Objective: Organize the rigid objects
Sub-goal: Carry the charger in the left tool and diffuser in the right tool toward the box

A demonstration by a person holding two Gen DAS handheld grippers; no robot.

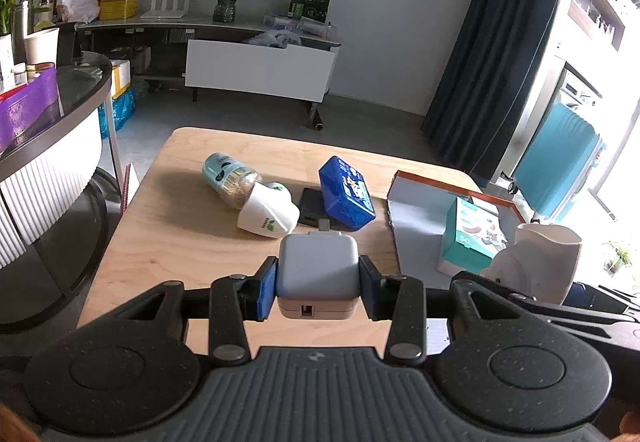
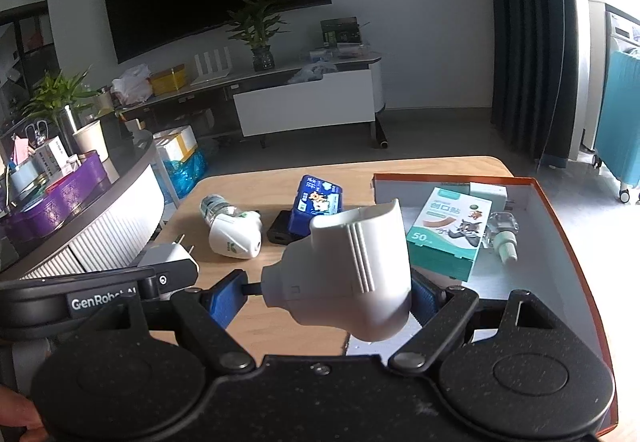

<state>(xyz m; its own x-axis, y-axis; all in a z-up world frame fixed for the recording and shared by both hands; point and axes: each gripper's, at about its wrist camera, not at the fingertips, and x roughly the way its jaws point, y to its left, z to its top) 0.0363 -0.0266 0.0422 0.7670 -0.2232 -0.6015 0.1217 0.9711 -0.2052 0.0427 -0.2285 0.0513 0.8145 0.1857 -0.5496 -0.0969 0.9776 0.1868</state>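
Observation:
My left gripper (image 1: 318, 284) is shut on a white plug adapter (image 1: 317, 272) and holds it above the wooden table (image 1: 168, 242). My right gripper (image 2: 324, 300) is shut on a white plastic device (image 2: 348, 274), held at the left edge of the orange-rimmed box (image 2: 560, 226). The device also shows in the left wrist view (image 1: 540, 262). On the table lie a clear jar (image 1: 230, 176), a white plug-in vaporizer (image 1: 268, 214), a blue packet (image 1: 346, 194) and a black block (image 1: 310, 206). The box holds a teal carton (image 2: 448, 234), a small bottle (image 2: 502, 234) and a white box (image 2: 488, 194).
A curved counter (image 1: 52, 130) with a purple tray stands to the left. A TV stand (image 1: 260, 62) is against the far wall. A dark curtain (image 1: 480, 42) and a teal suitcase (image 1: 560, 158) are at the right.

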